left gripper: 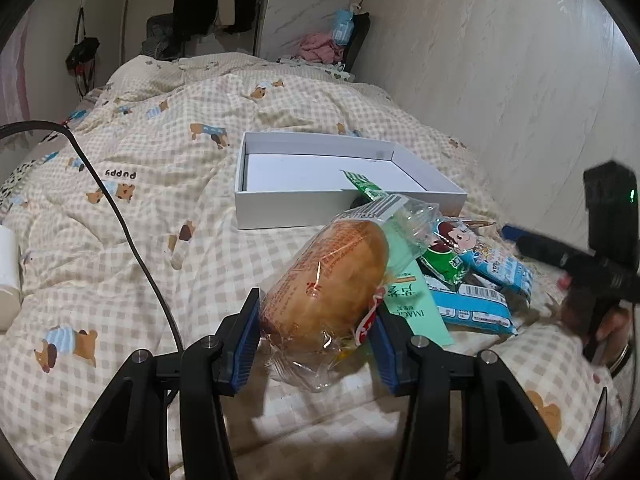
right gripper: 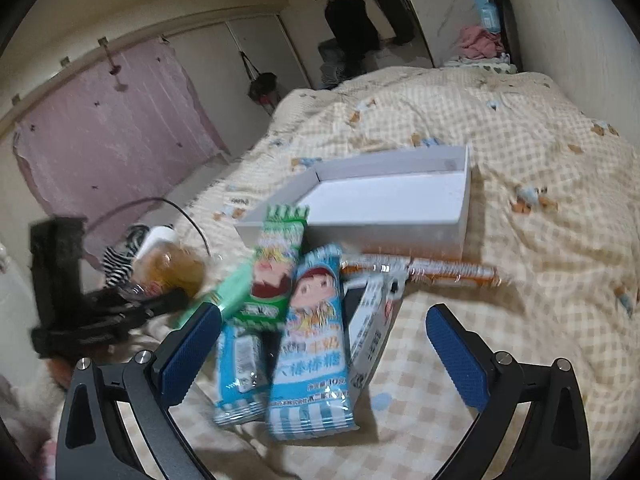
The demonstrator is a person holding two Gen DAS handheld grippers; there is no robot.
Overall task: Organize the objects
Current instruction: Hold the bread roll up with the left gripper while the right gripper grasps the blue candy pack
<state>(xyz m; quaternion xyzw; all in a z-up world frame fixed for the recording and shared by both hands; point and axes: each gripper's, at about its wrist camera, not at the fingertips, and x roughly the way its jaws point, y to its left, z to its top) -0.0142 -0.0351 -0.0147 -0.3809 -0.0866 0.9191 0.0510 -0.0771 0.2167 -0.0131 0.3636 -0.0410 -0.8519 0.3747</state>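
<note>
The left gripper (left gripper: 316, 336) was clamped on a wrapped bread roll (left gripper: 328, 280) whose long axis pointed up and away toward the empty white box (left gripper: 296, 208) just beyond, while the right gripper (right gripper: 324, 352) hung wide open above the snack packets (right gripper: 312, 344).

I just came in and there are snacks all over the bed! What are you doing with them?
Someone is tidying snacks with two hand-held grippers. The left gripper is squeezing a wrapped bun and holding it up near the snack pile. The right gripper is open, hovering over a blue candy packet and a green packet. The white box on the bedspread has nothing in it yet.
</note>
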